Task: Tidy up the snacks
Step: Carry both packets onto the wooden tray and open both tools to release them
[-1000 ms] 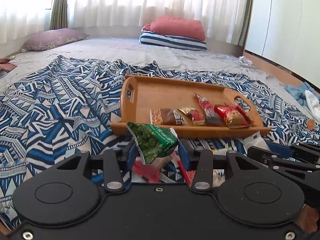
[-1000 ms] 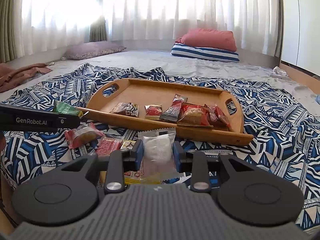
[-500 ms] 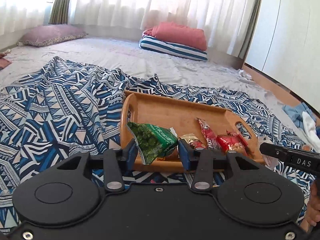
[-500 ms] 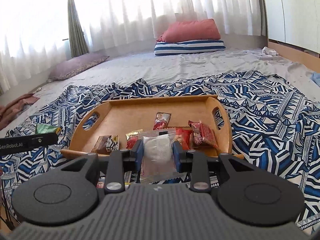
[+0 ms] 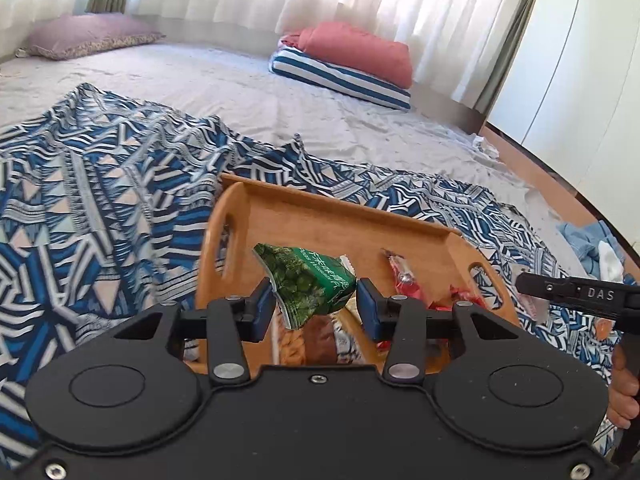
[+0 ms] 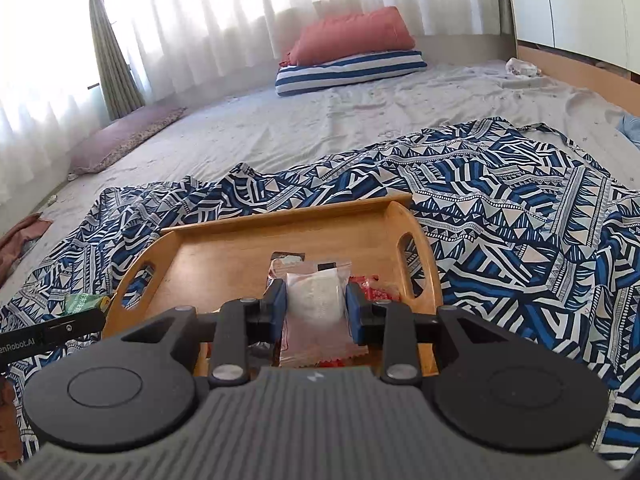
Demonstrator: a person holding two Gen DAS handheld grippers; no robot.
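Holding a green packet between both pads, left gripper over the near end of the tray. Clamped narrowly on a clear sachet of white powder, right gripper above the same tray's near side. Lay on the tray floor: red packets (a brown one partly hidden below the left fingers). Rested on a blue patterned cloth, tray and all, spread over grey bedding.
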